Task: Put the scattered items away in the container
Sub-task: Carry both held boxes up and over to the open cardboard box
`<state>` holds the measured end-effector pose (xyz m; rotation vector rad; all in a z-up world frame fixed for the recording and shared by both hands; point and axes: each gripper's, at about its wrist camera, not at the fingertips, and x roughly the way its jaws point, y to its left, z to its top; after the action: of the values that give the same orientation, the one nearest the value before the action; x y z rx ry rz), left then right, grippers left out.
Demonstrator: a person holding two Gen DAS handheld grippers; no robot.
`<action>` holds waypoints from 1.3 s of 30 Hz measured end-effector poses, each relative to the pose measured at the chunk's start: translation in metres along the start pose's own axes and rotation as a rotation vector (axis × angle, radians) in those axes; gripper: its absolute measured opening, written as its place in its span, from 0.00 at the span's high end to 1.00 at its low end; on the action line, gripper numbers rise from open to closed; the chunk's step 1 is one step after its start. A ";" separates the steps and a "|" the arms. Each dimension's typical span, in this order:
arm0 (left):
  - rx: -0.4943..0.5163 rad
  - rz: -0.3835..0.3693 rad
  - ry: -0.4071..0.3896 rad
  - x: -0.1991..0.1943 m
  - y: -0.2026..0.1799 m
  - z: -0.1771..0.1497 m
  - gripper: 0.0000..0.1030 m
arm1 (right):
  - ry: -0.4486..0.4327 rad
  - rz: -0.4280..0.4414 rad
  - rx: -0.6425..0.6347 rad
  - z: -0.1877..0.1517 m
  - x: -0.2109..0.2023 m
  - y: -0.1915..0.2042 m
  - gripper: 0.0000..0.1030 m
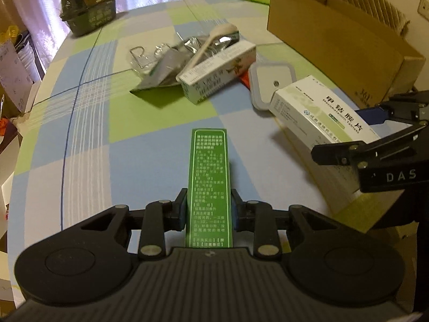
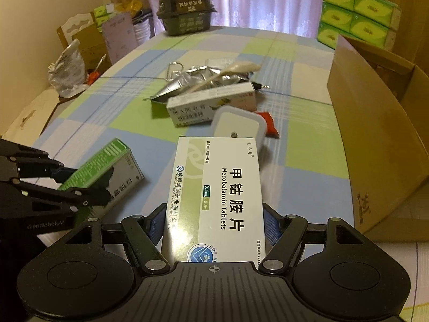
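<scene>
The green box (image 1: 209,185) is clamped in the left gripper (image 1: 209,209). The white tablet box (image 2: 214,201) is clamped in the right gripper (image 2: 213,228). Both are above the checked tablecloth (image 1: 88,134). The cardboard carton (image 2: 380,145) stands at 2 o'clock, the item pile (image 2: 211,91) at 12.

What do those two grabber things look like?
Both are black. Each has a ribbed base, two round discs, hinged link bars with silver rivets, and jaws with blue pads. The right gripper shows white letters "DAS"; the left gripper reads "GenRobot.AI".

Checked tablecloth (image 1: 88,139) (cluttered): cardboard box (image 1: 335,45)
</scene>
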<state>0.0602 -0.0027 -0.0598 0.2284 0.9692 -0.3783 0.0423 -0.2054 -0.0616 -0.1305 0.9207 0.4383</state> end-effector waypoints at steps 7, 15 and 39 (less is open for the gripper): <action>0.033 0.005 0.069 0.012 -0.001 0.007 0.75 | 0.021 0.031 0.013 -0.008 0.010 -0.004 0.29; 0.002 0.005 -0.012 -0.017 0.000 0.019 0.76 | -0.053 0.024 0.027 -0.002 -0.011 -0.009 0.29; 0.070 -0.036 -0.181 -0.062 -0.067 0.078 0.76 | -0.246 -0.095 0.106 0.016 -0.094 -0.055 0.29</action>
<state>0.0602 -0.0785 0.0332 0.2362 0.7834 -0.4588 0.0283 -0.2794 0.0181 -0.0221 0.6914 0.3087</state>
